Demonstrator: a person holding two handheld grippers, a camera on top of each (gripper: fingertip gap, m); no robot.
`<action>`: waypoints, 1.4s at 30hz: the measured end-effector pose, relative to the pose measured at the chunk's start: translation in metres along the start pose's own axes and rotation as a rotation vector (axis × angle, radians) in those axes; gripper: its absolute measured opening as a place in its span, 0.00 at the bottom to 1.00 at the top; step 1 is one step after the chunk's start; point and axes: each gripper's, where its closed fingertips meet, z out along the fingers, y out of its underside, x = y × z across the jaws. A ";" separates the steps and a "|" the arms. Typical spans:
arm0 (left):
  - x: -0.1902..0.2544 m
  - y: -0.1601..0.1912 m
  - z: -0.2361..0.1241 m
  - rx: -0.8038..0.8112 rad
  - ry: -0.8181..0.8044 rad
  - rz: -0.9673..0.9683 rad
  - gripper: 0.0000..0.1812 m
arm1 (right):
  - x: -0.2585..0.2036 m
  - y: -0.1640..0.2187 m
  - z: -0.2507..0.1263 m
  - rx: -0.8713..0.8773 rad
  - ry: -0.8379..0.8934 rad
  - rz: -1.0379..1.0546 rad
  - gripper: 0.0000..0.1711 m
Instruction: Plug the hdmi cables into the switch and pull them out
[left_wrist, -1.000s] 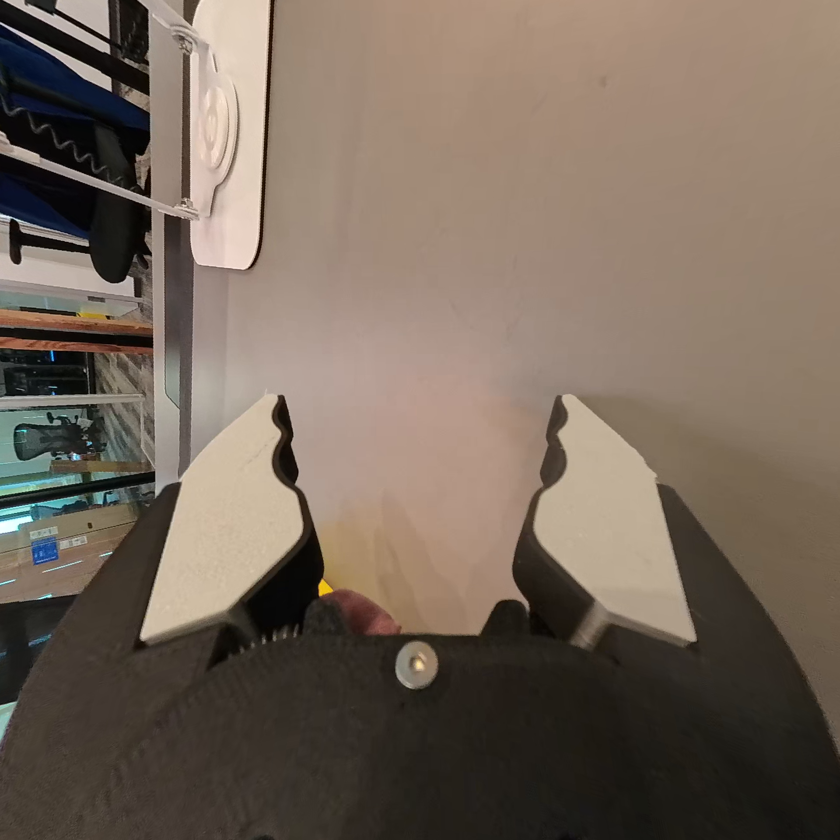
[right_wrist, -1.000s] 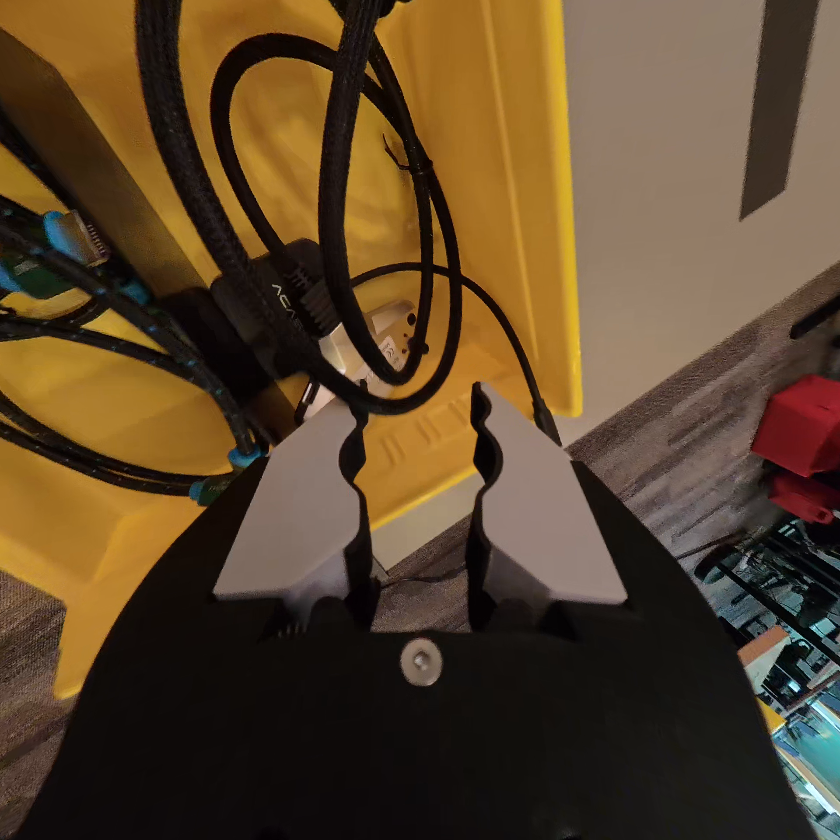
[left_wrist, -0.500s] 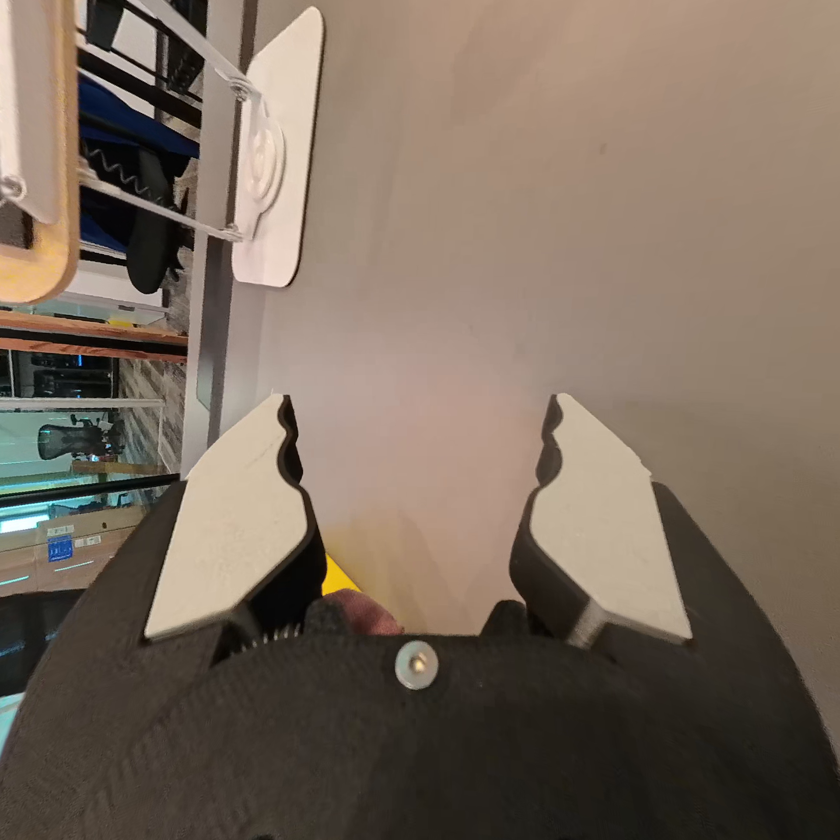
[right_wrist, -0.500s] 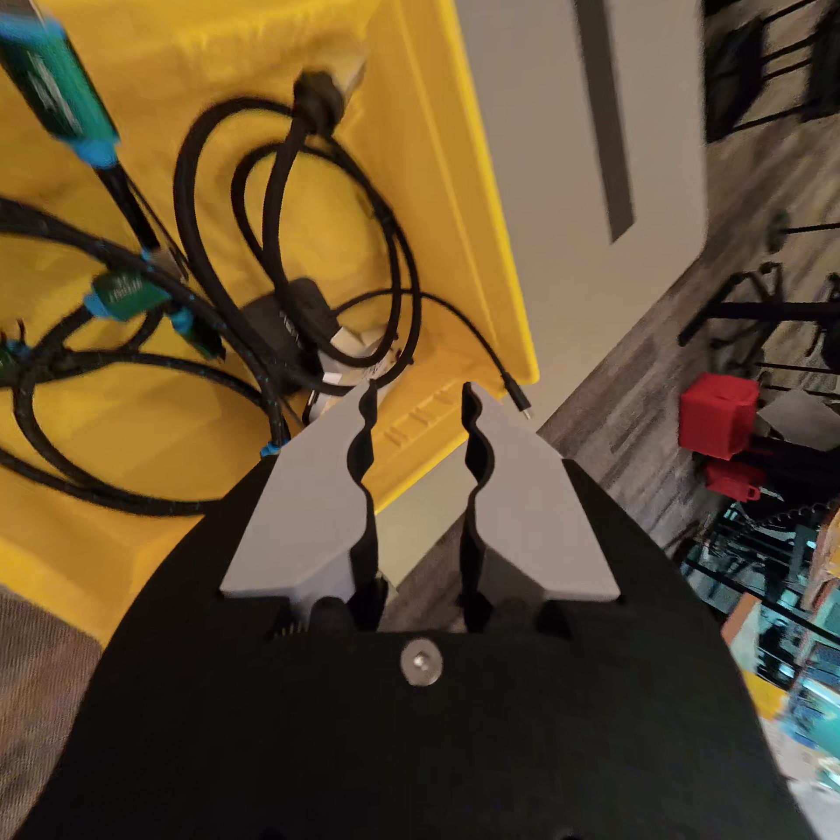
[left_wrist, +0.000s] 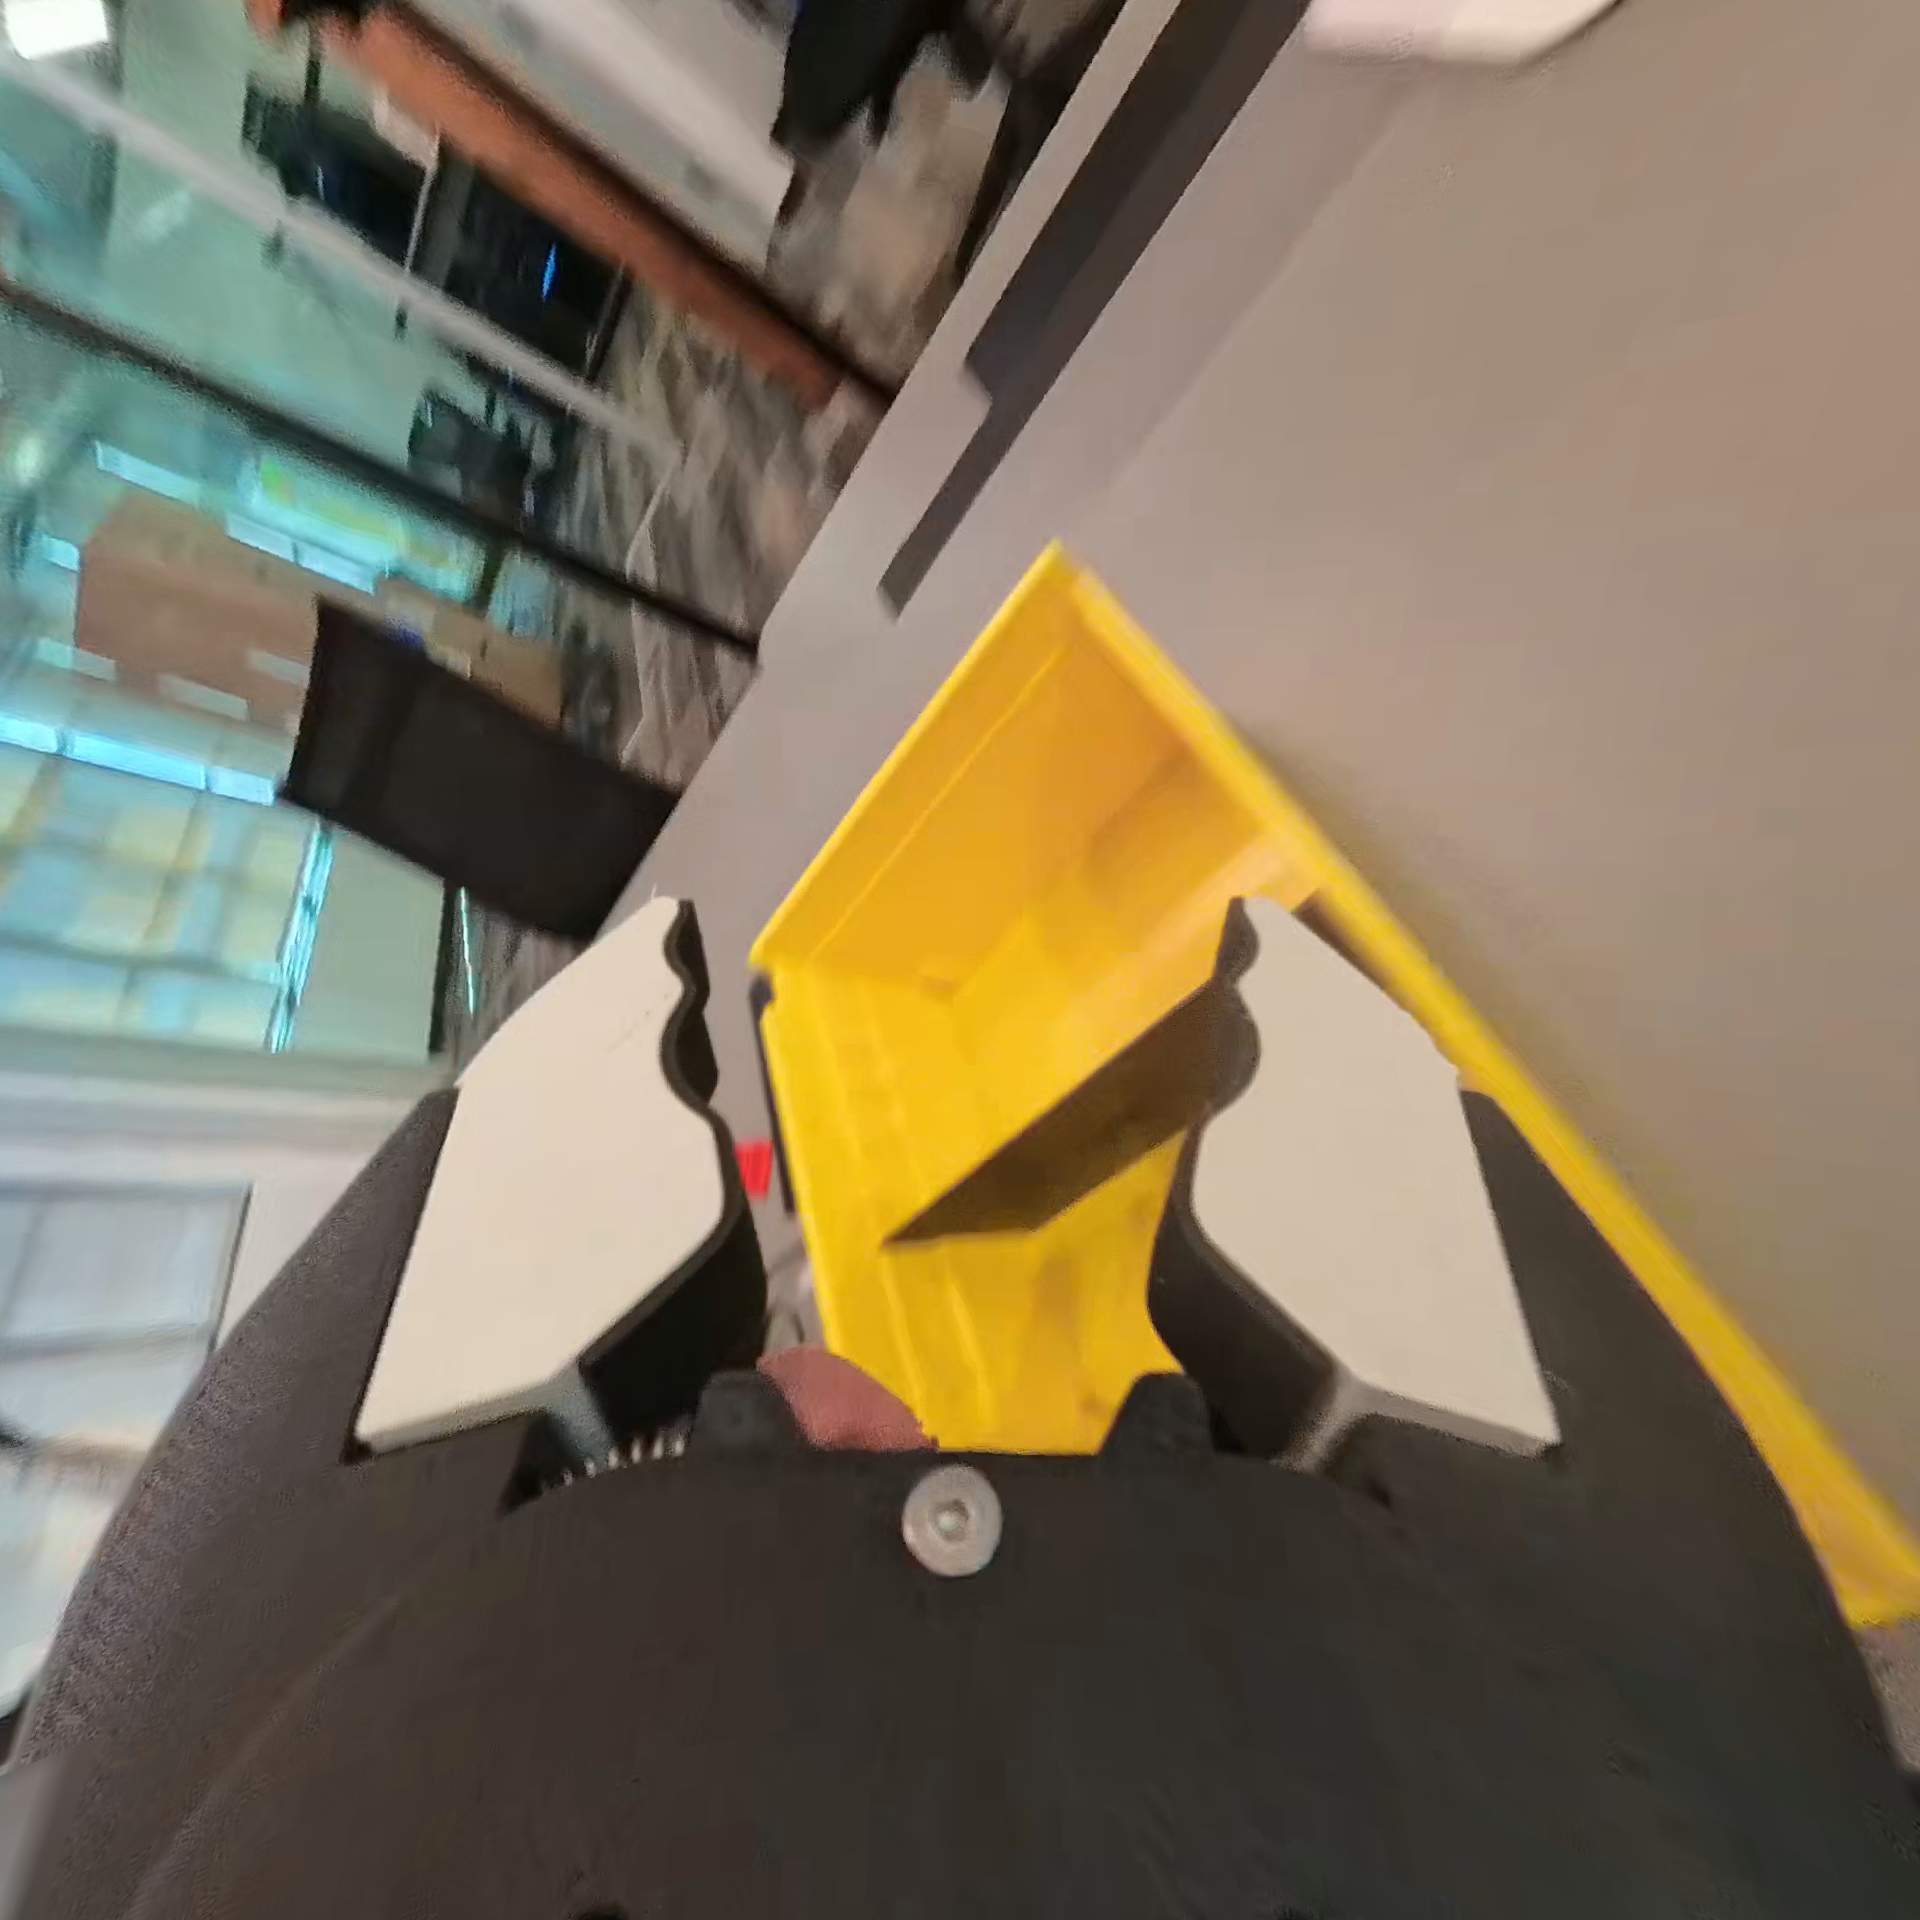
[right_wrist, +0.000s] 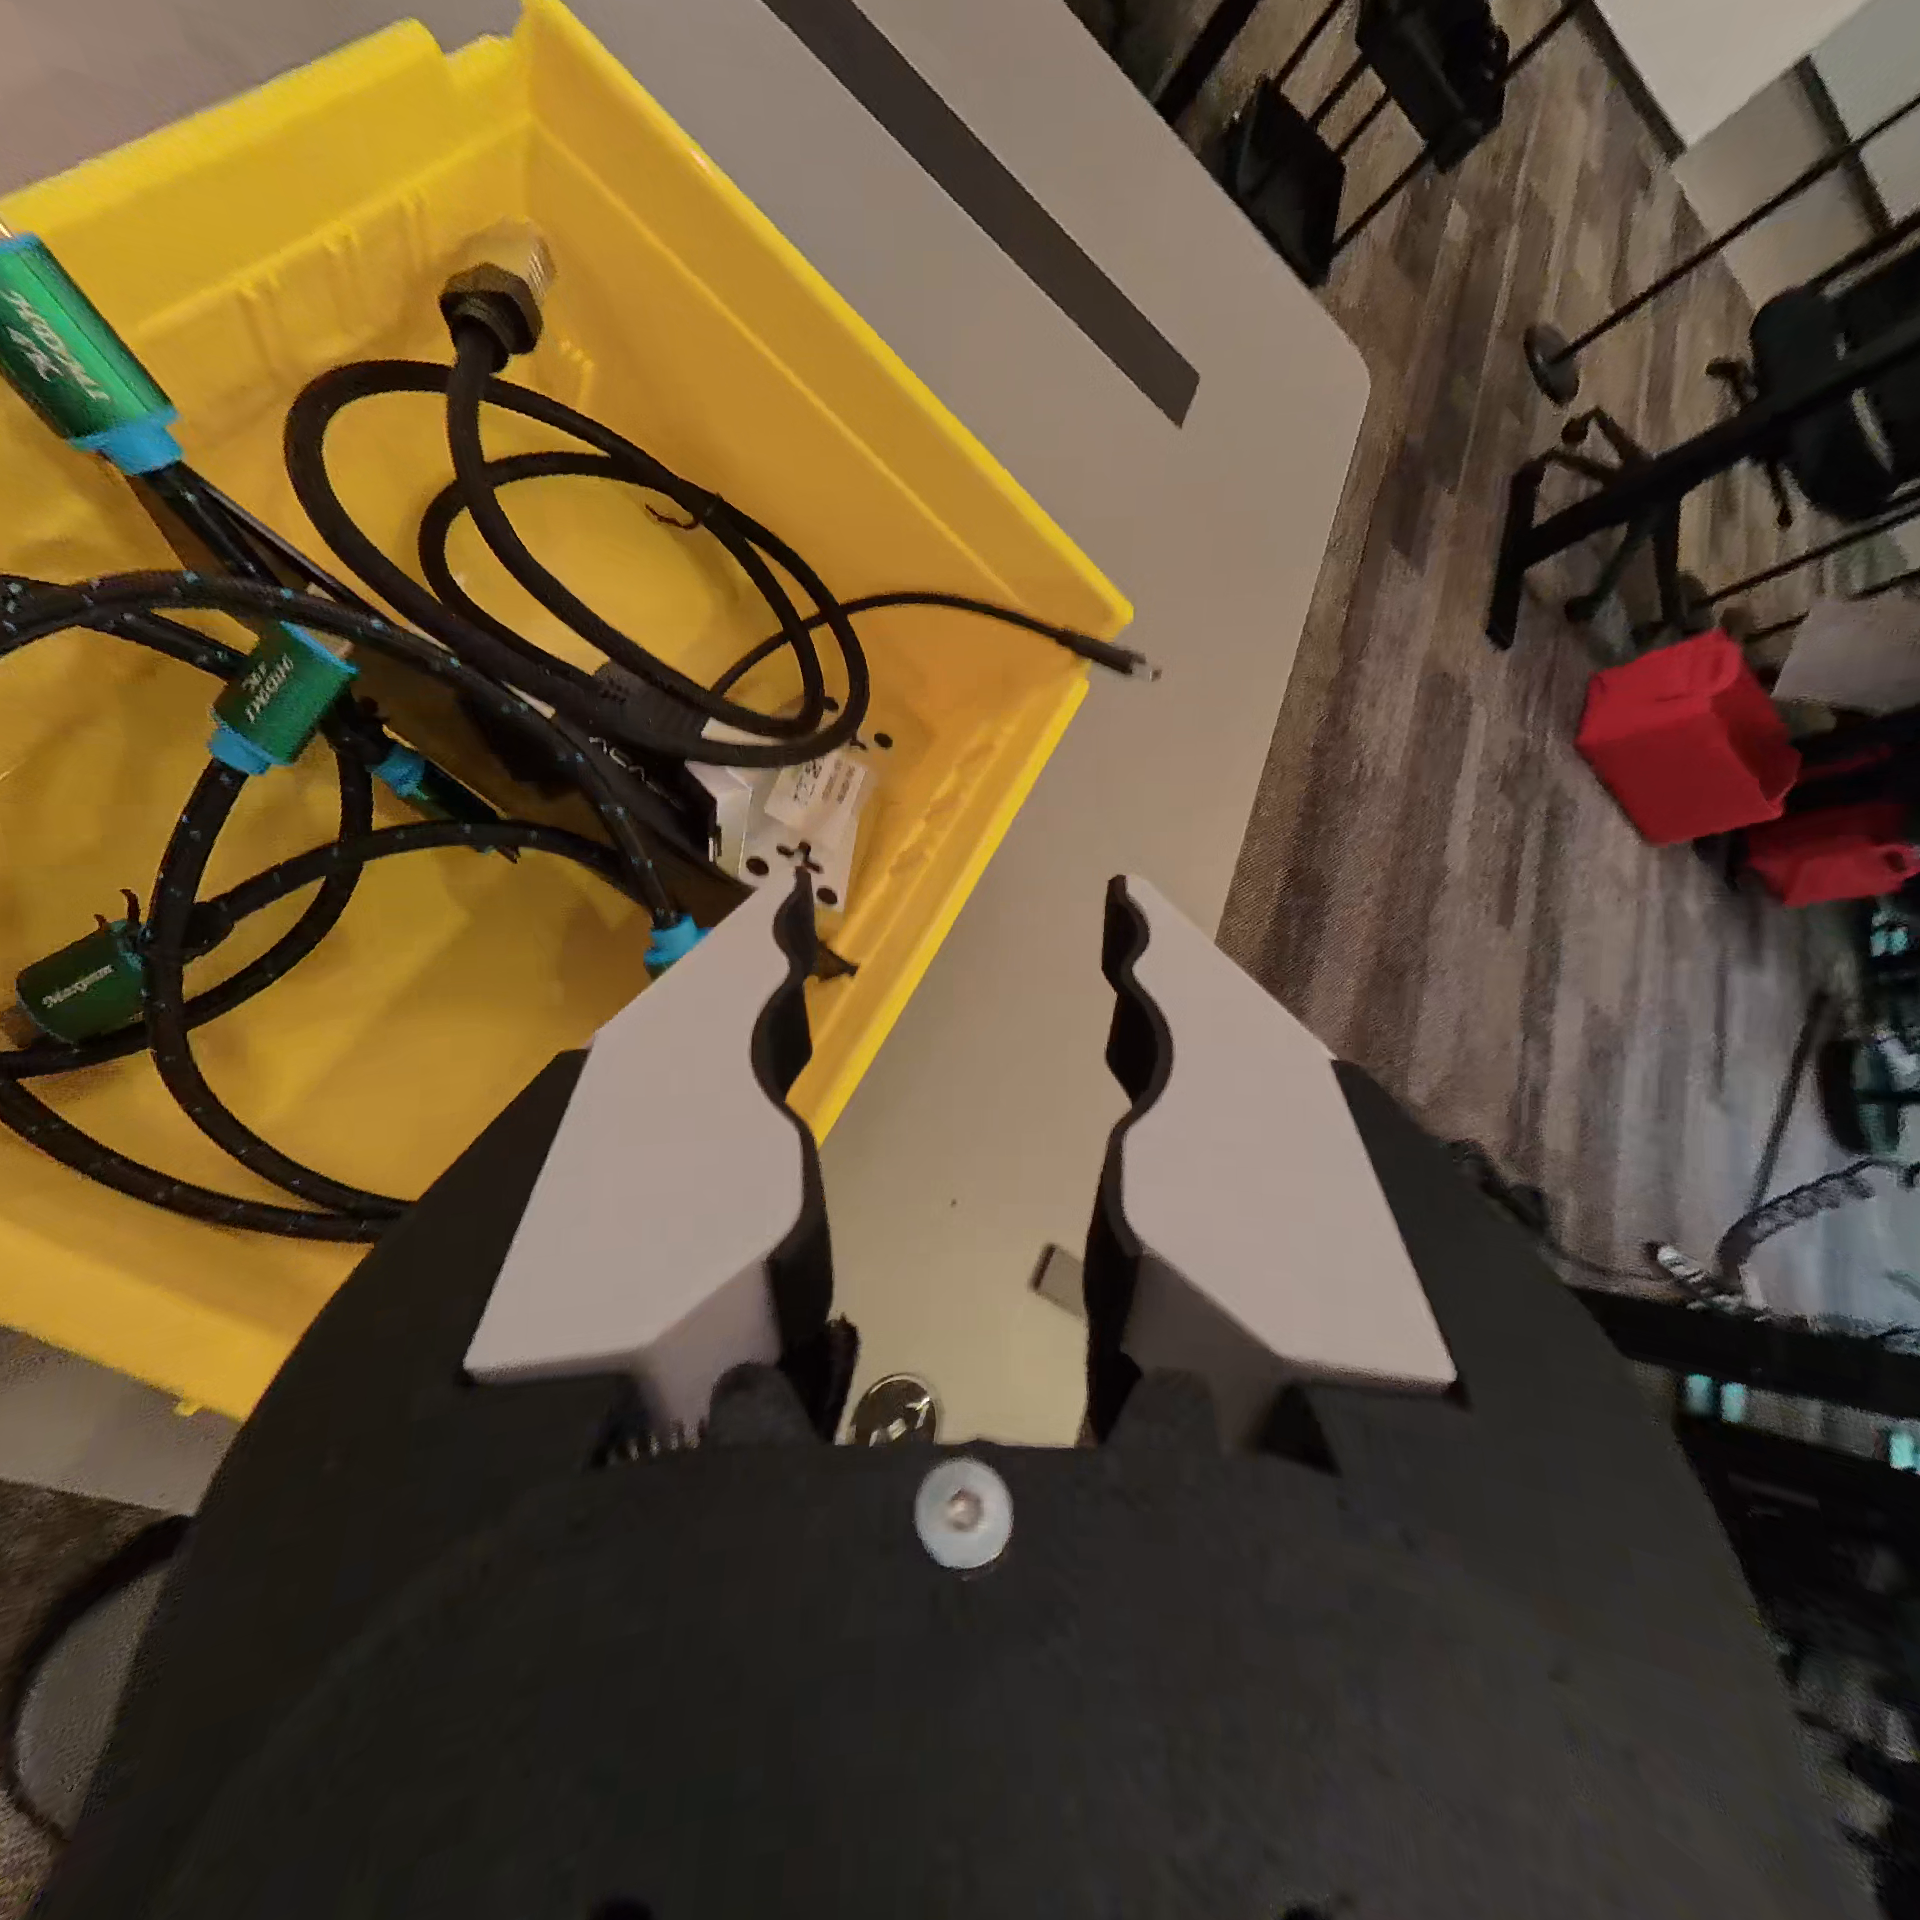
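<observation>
While both grippers, left gripper (left_wrist: 956, 935) and right gripper (right_wrist: 951, 904), are gaping empty, green-plugged braided HDMI cables (right_wrist: 281, 696) are lying tangled around the switch (right_wrist: 800, 821) inside the yellow bin (right_wrist: 935, 831).

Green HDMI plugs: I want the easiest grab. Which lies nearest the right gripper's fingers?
The green plug at the yellow bin's near-left side; the others lie farther back.

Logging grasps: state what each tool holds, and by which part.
Nothing. The left tool and right tool are both open and empty; the HDMI cables lie loose in the yellow bin.
</observation>
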 end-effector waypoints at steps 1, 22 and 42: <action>-0.011 0.022 0.001 -0.054 -0.009 -0.032 0.51 | 0.000 0.008 0.000 -0.001 -0.007 0.035 0.34; 0.009 0.219 0.022 -0.468 0.235 -0.462 0.21 | -0.049 0.054 0.009 0.059 -0.302 0.382 0.33; 0.035 0.188 0.023 -0.284 0.460 -0.646 0.05 | -0.098 0.015 0.052 0.087 -0.238 0.378 0.13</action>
